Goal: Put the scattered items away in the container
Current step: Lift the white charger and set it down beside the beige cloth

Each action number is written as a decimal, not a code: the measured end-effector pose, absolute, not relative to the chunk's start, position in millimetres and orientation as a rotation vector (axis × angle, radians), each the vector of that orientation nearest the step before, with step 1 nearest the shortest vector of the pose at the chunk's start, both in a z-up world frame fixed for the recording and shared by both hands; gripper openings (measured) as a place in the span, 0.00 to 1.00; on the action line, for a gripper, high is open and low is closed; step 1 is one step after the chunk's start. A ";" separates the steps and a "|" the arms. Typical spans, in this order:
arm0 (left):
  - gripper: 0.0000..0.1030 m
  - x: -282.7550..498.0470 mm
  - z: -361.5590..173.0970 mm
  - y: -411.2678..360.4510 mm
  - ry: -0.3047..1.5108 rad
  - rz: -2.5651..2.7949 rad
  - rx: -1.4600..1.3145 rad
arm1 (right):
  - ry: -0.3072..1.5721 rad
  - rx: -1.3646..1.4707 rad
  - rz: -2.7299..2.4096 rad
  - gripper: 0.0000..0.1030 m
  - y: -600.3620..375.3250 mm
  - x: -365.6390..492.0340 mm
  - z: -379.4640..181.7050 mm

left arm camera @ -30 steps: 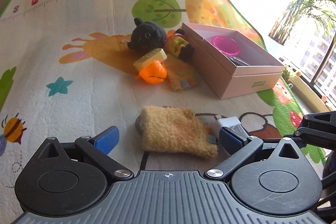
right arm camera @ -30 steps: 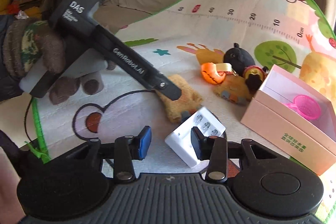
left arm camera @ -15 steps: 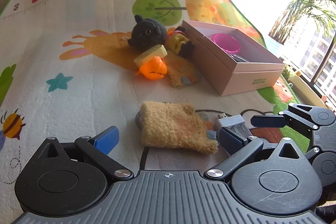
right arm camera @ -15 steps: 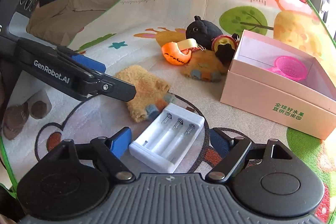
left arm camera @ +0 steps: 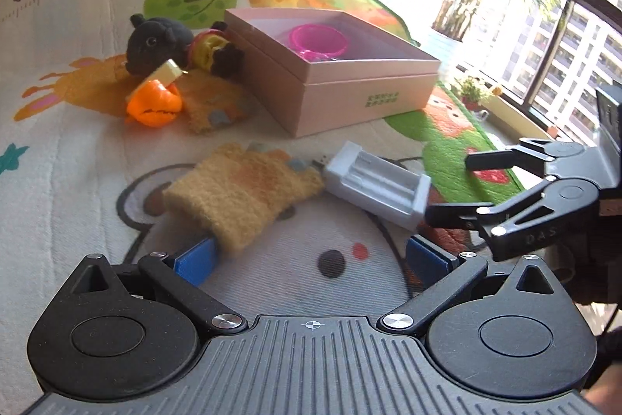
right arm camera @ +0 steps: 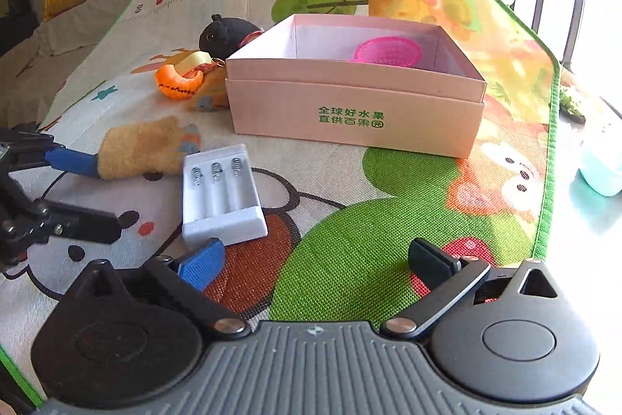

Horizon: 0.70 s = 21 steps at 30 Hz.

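Now the right tongs (right arm camera: 315, 265) are letting go: their jaws have just been spreading to full width, and the white battery holder (right arm camera: 221, 197) they were pinching a second ago is lying free on the play mat (right arm camera: 388, 220), just beyond the blue pad at about eleven o'clock, with nothing between the jaws. So that piece is sitting outside the pink box (right arm camera: 350, 104), which is waiting at twelve o'clock with only a pink basket (right arm camera: 388, 51) inside; I judge the tidying is barely under way. Meanwhile the left tongs (left arm camera: 309, 255) are gaping wide too, gripping nothing, their left blue pad brushing the cuff of the yellow mitten (left arm camera: 241, 193) at eleven o'clock.
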<state>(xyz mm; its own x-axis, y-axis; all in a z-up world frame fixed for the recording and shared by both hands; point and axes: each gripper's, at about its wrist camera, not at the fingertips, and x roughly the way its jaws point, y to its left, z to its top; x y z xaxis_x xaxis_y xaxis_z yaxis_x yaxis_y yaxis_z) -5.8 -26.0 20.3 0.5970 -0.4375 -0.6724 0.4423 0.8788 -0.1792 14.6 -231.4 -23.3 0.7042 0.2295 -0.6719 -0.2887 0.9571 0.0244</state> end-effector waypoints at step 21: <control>1.00 -4.2 12.1 -18.4 0.796 -0.309 0.121 | 0.694 -0.069 0.415 0.92 -218.1 7.5 -2.6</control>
